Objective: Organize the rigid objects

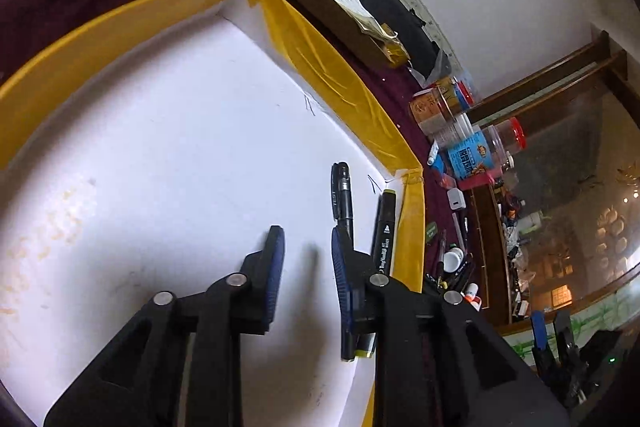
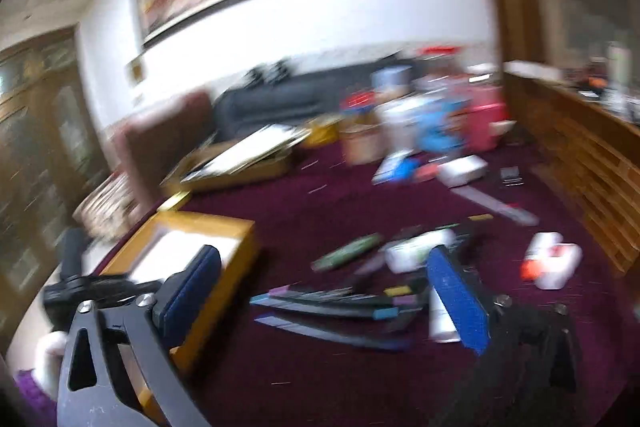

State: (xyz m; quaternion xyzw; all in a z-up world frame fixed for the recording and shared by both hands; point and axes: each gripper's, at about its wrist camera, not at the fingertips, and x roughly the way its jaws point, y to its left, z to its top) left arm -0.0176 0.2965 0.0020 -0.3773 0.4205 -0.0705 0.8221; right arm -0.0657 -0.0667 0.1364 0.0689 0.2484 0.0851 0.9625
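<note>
Tray (image 1: 100, 27) is bright yellow with a plain white floor, sitting on a deep maroon cloth (image 2: 320, 379). Both markers (image 1: 342, 195) in it are black, one with a yellow-green cap. Claw pads (image 2: 456, 299) are blue on black arms.

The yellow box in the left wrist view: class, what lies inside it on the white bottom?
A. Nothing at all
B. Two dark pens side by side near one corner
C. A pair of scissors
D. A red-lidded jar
B: two dark pens lie side by side on the white bottom of the yellow box, near its corner, just beyond the left gripper.
</note>
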